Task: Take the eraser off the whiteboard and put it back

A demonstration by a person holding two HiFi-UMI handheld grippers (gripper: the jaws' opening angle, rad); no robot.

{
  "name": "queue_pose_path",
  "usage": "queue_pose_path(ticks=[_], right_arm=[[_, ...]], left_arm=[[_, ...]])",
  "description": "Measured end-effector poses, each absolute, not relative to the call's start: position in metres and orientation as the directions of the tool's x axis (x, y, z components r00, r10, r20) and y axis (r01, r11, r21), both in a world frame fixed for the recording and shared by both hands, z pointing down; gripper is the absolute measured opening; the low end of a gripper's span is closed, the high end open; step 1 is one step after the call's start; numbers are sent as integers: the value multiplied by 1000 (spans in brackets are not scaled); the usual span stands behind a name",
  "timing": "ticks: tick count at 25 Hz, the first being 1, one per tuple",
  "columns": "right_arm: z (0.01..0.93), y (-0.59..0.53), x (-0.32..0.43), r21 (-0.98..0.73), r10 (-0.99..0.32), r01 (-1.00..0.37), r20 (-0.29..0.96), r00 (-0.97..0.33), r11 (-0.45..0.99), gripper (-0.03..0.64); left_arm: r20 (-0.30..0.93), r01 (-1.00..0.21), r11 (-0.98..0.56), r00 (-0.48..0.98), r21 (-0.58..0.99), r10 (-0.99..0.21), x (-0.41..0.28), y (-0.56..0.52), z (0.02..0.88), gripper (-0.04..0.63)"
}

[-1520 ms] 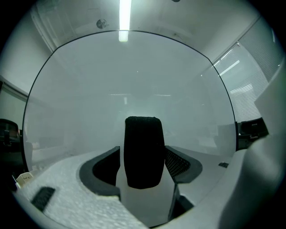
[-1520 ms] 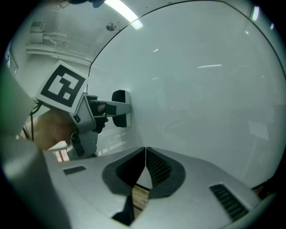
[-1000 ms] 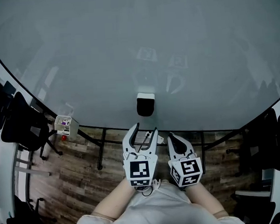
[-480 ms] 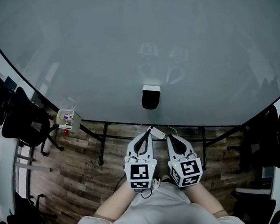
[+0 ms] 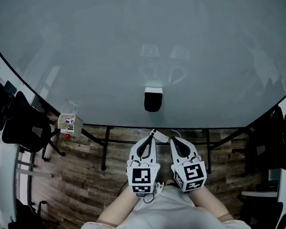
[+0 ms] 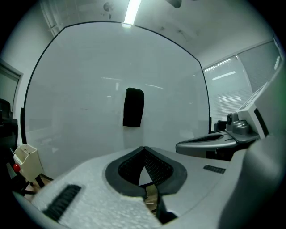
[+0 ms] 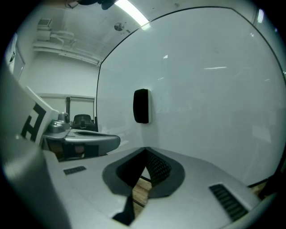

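Observation:
A black eraser (image 5: 152, 100) with a white top clings to the large whiteboard (image 5: 139, 49), near its lower edge. It also shows as a dark upright block in the left gripper view (image 6: 133, 107) and in the right gripper view (image 7: 141, 106). My left gripper (image 5: 151, 135) is shut and empty, held well short of the board and below the eraser. Beside it on the right, my right gripper (image 5: 173, 140) is shut with nothing in it. Both point at the board, jaws touching at the tips (image 6: 143, 149) (image 7: 145, 150).
The whiteboard stands on a black metal frame (image 5: 106, 147) over a wood-plank floor. A small white box of markers (image 5: 66, 123) hangs at the board's lower left edge. Black office chairs (image 5: 20, 126) stand at the left and at the right (image 5: 275, 142).
My left gripper's jaws went from wide open to shut with nothing between them, and the gripper sank a little lower. The right gripper stayed still.

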State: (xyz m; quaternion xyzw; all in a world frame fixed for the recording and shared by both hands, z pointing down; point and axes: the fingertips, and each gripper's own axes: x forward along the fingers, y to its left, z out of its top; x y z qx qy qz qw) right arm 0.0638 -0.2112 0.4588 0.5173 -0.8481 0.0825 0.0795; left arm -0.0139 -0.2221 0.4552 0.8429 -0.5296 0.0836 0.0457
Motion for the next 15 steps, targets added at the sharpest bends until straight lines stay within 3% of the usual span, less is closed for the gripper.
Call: queue_pose_path(ticks=[15], right_arm=[[457,-217,67,-43,-862,-887,218,-458,460,26]], left_arm=[[196,-899,-437,426,-14,-883,-10,-231,455,17]])
